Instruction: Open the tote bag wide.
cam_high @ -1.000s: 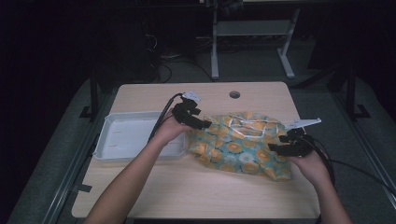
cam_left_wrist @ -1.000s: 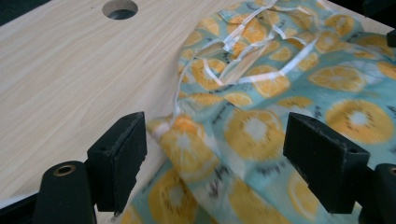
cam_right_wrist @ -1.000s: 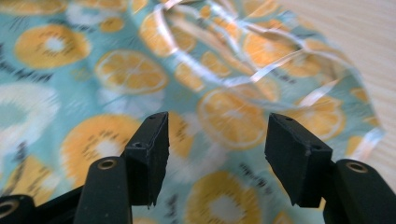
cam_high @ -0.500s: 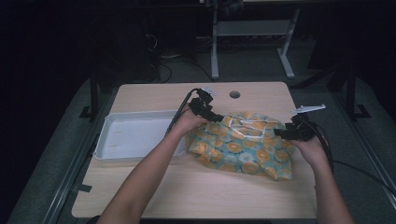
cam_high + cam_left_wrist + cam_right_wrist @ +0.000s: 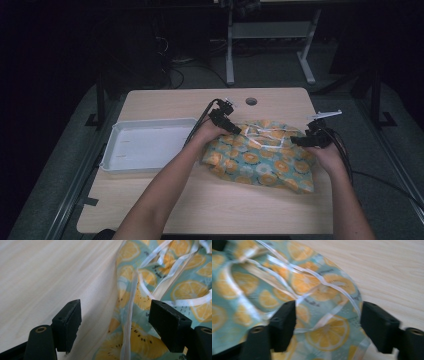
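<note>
Risk I see is a bad grip — both my left claw (image 5: 235, 129) and right claw (image 5: 295, 141) stand apart over the citrus-print bag (image 5: 260, 160) on the counter (image 5: 210, 200), so they may pinch only one thin slippery layer.

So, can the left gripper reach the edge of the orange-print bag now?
Probably yes: the left gripper has open jaws straddling the edge of the bag, with bare table beside it and nothing between.

Lab-like recording room: dark surroundings, lone wooden table (image 5: 215, 210) with cable hole (image 5: 251, 101), metal stand (image 5: 267, 35), loose cables (image 5: 175, 75) on grey floor (image 5: 60, 165).
</note>
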Action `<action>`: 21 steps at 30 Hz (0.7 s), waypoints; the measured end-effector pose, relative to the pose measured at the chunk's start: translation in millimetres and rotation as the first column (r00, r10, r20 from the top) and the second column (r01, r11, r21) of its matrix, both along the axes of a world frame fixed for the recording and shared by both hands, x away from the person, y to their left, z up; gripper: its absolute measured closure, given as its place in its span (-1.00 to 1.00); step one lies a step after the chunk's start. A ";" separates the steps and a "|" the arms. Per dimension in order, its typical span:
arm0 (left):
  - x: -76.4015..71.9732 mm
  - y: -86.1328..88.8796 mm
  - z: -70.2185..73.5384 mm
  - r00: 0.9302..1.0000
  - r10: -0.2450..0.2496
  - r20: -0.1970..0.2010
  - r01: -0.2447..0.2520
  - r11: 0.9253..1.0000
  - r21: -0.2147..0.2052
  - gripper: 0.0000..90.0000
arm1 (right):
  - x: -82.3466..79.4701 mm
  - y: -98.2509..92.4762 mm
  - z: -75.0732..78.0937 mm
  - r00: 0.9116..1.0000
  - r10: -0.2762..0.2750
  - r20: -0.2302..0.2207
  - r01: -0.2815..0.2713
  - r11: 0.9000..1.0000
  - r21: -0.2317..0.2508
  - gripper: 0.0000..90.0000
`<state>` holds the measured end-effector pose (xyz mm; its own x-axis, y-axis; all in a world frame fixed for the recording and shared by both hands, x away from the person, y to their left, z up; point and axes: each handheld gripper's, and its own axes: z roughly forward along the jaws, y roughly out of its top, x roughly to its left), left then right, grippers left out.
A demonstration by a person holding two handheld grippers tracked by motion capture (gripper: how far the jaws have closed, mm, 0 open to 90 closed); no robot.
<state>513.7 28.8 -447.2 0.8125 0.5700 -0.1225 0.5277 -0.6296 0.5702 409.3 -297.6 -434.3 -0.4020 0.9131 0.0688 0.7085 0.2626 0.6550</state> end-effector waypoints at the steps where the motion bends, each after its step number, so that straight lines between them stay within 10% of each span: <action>1: 0.3 -0.5 -1.1 1.000 -0.009 0.000 0.009 1.000 0.013 -0.42 | 2.2 0.2 -0.5 1.000 -0.005 0.010 0.005 1.000 -0.003 -0.48; 11: -0.5 -4.5 -8.6 1.000 -0.020 -0.019 0.021 0.998 0.055 -0.44 | 20.6 5.6 -19.4 0.999 -0.003 -0.038 0.004 1.000 0.026 -0.66; 21: -8.1 -12.6 -8.1 0.998 -0.059 0.026 0.056 0.992 0.111 -0.27 | 24.2 19.4 -32.3 0.997 0.025 -0.077 -0.029 0.999 -0.046 -0.53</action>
